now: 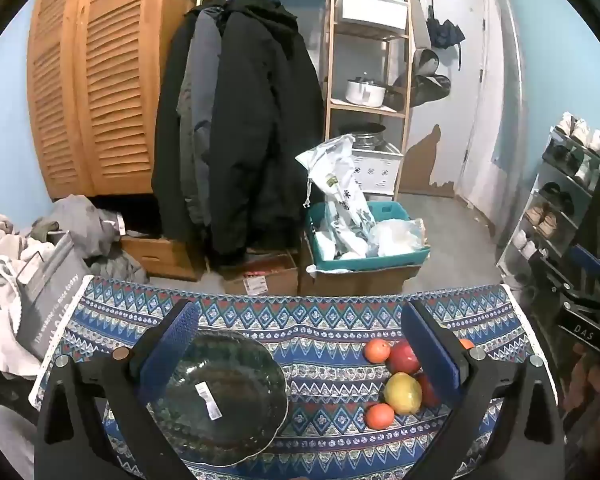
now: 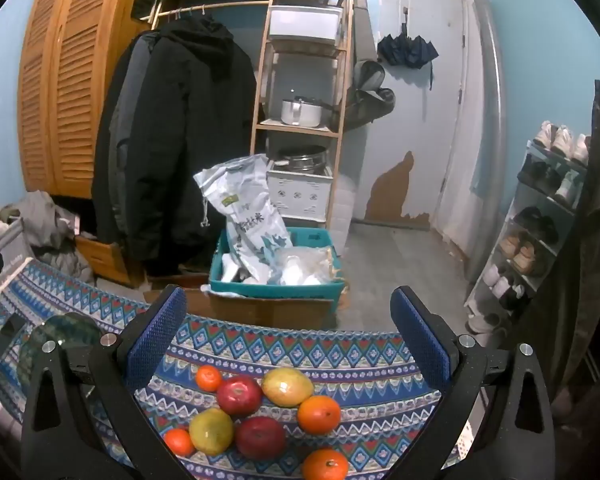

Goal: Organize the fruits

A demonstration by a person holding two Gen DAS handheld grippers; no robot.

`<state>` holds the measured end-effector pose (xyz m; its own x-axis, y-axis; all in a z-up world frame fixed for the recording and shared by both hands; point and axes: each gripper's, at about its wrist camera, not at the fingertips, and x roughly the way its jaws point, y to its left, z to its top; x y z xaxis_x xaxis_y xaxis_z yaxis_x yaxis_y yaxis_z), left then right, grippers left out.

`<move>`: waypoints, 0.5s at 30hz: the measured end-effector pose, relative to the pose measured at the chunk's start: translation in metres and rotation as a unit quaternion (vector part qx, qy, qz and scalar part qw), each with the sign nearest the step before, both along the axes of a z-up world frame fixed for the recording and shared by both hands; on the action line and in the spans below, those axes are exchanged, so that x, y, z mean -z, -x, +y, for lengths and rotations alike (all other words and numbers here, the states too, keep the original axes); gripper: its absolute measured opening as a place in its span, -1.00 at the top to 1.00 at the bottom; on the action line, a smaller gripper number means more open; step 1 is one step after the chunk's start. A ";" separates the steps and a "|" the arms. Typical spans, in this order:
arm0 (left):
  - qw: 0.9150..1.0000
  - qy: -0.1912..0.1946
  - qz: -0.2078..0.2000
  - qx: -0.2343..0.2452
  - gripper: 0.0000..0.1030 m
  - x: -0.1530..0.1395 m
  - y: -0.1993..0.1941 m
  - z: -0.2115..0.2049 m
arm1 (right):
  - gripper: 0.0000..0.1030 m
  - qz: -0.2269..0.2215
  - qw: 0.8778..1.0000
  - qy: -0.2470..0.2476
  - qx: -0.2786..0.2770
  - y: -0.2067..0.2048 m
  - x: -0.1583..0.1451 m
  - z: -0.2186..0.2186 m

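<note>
Lying between spread right gripper [image 2: 288,316] fingers: fruits [image 2: 260,408], seemingly untouched.

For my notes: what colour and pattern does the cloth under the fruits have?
The cloth is mainly blue with striped bands of diamonds and zigzags in red, white and teal; the right wrist view shows it best.

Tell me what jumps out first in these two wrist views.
The cluster of fruit on the patterned tablecloth: red apples, yellow-green fruits and oranges, lying loose between the open fingers of the right gripper. In the left wrist view, a dark green glass bowl sits empty on the same cloth, to the left of the fruit, framed by the open left gripper. Behind the table, black coats hang beside louvred wooden doors.
</note>
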<state>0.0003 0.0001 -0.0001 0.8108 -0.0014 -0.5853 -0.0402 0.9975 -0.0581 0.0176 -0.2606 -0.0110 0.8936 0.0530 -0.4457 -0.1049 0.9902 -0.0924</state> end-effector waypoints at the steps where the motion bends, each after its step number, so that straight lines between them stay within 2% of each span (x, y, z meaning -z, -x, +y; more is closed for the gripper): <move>1: 1.000 -0.001 0.000 0.000 -0.98 0.000 0.000 0.000 | -0.94 -0.006 1.000 -0.003 0.000 0.000 0.000 0.000; 10: 1.000 -0.007 -0.002 -0.003 -0.98 0.005 -0.003 -0.010 | -0.94 -0.007 1.000 -0.002 -0.002 0.001 0.000 -0.002; 15: 1.000 -0.002 -0.006 0.002 -0.98 -0.002 0.001 -0.005 | -0.94 -0.005 1.000 0.001 -0.002 0.001 0.004 -0.005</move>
<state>-0.0005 -0.0049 0.0017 0.8176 -0.0033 -0.5758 -0.0350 0.9979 -0.0554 0.0166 -0.2658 -0.0147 0.8979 0.0557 -0.4366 -0.1076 0.9897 -0.0949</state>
